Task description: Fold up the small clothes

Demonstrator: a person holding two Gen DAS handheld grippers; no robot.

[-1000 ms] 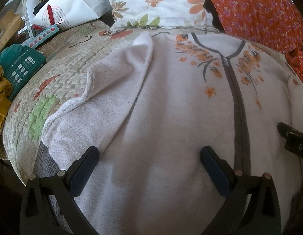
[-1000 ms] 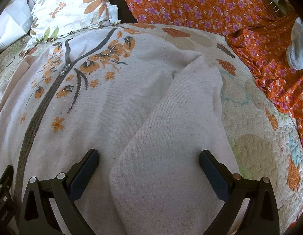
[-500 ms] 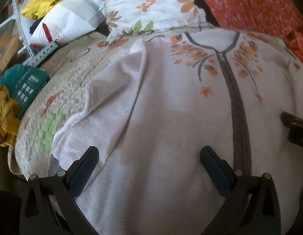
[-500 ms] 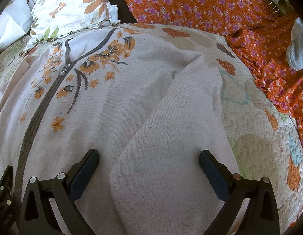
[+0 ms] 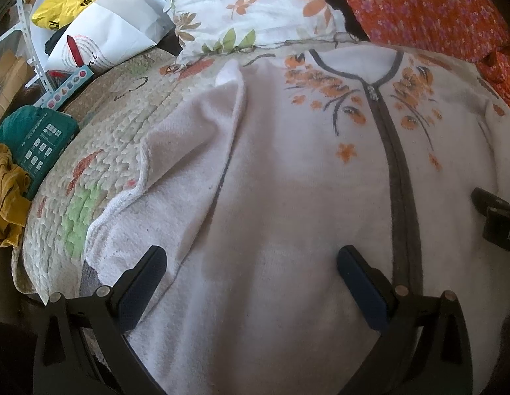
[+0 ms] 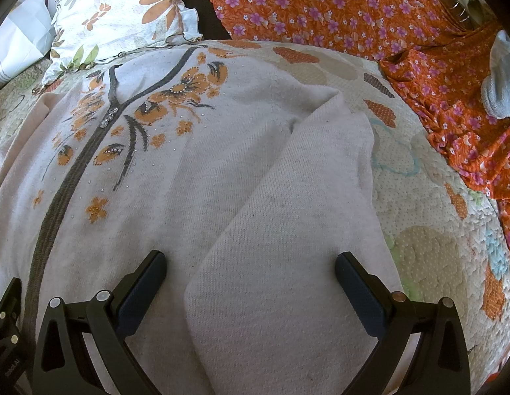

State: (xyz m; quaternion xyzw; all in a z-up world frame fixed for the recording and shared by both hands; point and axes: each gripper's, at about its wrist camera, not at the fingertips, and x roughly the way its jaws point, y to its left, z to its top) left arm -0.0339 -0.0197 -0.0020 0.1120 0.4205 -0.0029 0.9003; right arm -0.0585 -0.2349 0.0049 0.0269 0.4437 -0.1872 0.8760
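A pale pink knitted cardigan (image 5: 287,197) lies front-up and spread out on a quilted bedspread (image 5: 100,151), which covers a bed. A grey zip band (image 5: 399,171) runs down the cardigan's middle, with orange flower embroidery (image 5: 320,82) on either side of it near the neckline. Both sleeves are folded inward onto the body: one sleeve (image 5: 175,164) lies along the cardigan's edge on the left-wrist view's left side, the other sleeve (image 6: 304,197) lies along its opposite edge, seen in the right-wrist view.

The left gripper (image 5: 251,275) hangs over the cardigan's lower body, just left of the zip band, jaws wide apart and holding nothing. The right gripper (image 6: 250,273) hangs over the folded sleeve near the cardigan's hem, jaws also wide and empty. Whether either gripper touches the knit cannot be told.

Beyond the cardigan's neckline rests a white flowered pillow (image 5: 255,6), and beside that an orange flowered cloth (image 6: 337,10) that runs down past the cardigan's far side. Off the cardigan's other side, past the bedspread's edge, are a white paper bag (image 5: 106,39), a yellow bag (image 5: 60,10), a teal packet (image 5: 37,138) and a mustard garment (image 5: 6,194).
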